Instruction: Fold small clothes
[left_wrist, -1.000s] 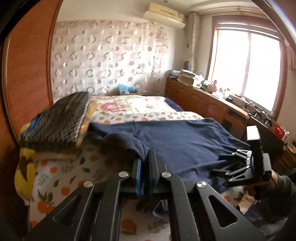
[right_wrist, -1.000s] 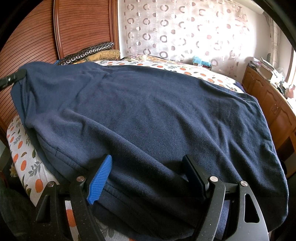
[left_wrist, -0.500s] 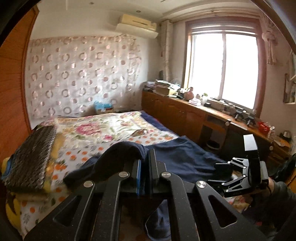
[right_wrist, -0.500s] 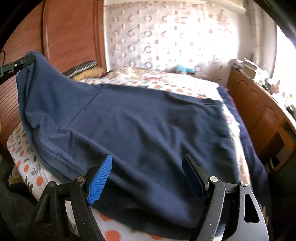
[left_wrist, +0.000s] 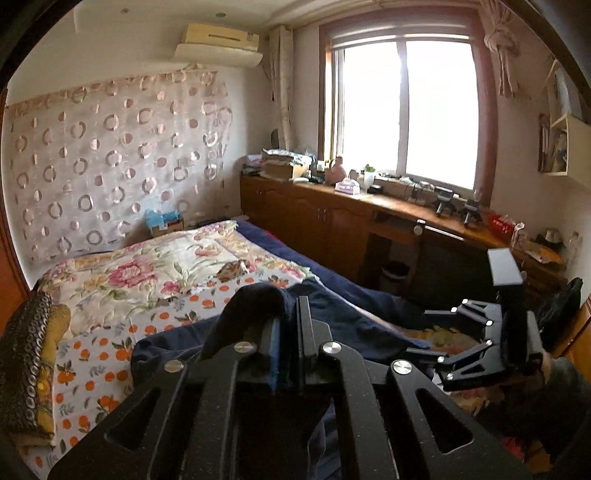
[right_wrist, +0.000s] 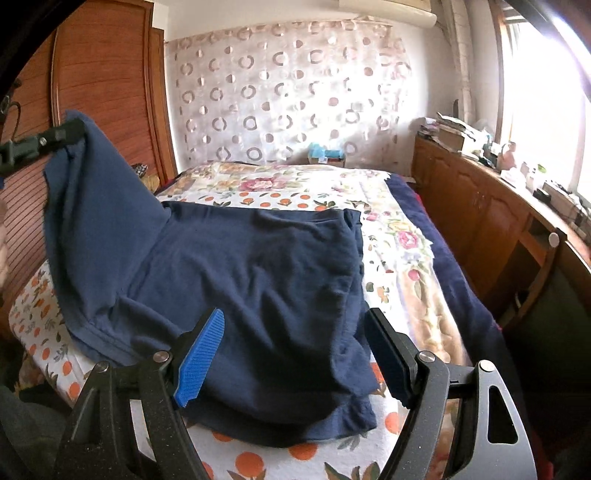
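On bed, mid-fold: left gripper (left_wrist: 286, 332) pinches navy shirt (right_wrist: 251, 280) corner, lifted.
Right gripper (right_wrist: 295, 354) jaws spread wide, fabric between them, pads not pressing; rest of shirt lies on floral bedspread (right_wrist: 402, 236).

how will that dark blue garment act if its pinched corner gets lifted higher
Probably floppy: the dark blue garment already sags in folds from the corner clamped in the left tool. It looks light, since one pinch holds a raised flap. The part lying on the bedspread would likely drag and bunch rather than lift flat.
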